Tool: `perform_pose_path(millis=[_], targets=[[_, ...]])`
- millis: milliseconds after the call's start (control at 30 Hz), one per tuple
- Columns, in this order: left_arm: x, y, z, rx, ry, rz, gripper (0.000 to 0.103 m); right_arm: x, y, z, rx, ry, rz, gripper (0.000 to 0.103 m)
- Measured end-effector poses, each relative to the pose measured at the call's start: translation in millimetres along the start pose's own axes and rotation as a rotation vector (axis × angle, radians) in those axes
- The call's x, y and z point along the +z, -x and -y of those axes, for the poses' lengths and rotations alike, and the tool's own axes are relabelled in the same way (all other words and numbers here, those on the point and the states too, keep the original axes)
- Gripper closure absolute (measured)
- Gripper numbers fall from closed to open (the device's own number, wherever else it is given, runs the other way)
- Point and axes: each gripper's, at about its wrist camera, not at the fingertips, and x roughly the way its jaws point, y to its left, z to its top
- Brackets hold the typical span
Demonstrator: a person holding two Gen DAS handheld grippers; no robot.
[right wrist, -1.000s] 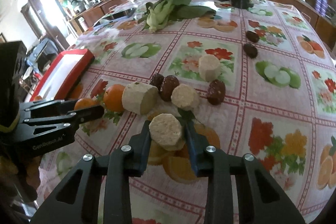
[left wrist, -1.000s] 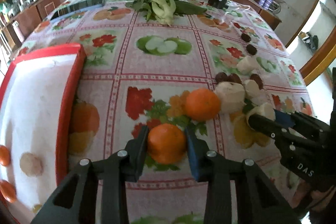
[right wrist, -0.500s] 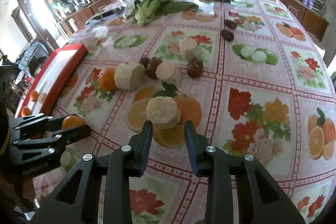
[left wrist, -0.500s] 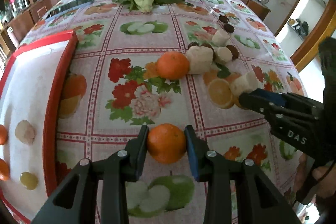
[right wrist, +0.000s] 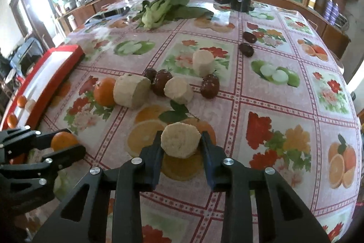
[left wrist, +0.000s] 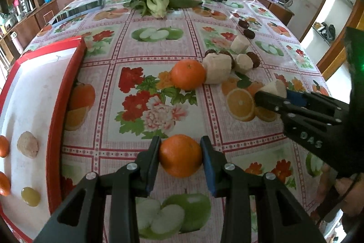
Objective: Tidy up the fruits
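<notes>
A: Orange first: where is it?
B: Clamped in the left hand-held gripper, both pads pressed on its sides, above the counter, right of the red-rimmed tray.
A: And the right hand-held gripper?
B: Narrowed onto a pale cut chunk, one finger tight on each side, over the printed orange slices.
A: The rest of the fruit?
B: A second orange touches a bigger pale chunk mid-counter, dark dates just beside them. Small fruits lie in the tray.
</notes>
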Motion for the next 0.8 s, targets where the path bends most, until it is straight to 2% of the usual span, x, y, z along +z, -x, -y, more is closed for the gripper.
perform_pose_path(millis=[200, 433, 800], targets=[[-4, 4, -1, -0.018, 0.028, -0.006, 0.065, -10, 22, -1, 0.023, -0.029, 0.001, 0.072], [-17, 14, 9, -0.025, 0.013, -0.006, 0.065, -33, 36, -4, 0.036, -0.072, -0.024, 0.072], [-23, 28, 14, -0.045, -0.004, 0.010, 0.065, -45, 42, -12, 0.005, -0.086, -0.041, 0.072]])
